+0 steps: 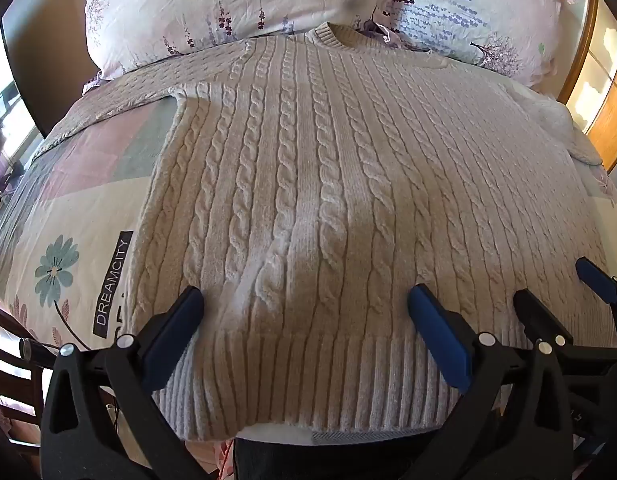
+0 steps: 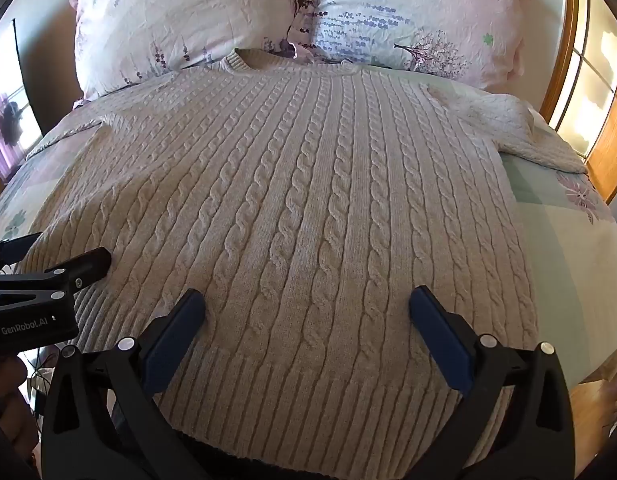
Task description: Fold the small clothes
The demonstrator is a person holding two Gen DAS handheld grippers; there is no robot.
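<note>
Left gripper (image 1: 304,304) and right gripper (image 2: 307,304): jaws wide apart, nothing held, both poised side by side over the hem of the sweater (image 1: 328,184). Sweater lies flat, front up, on the bed (image 1: 88,216), collar toward the pillows (image 2: 188,12), sleeves spread out. Step, as judged: pre-fold, w/ no fold made. Next calls for pinching a sleeve or side edge & carrying it inward.
</note>
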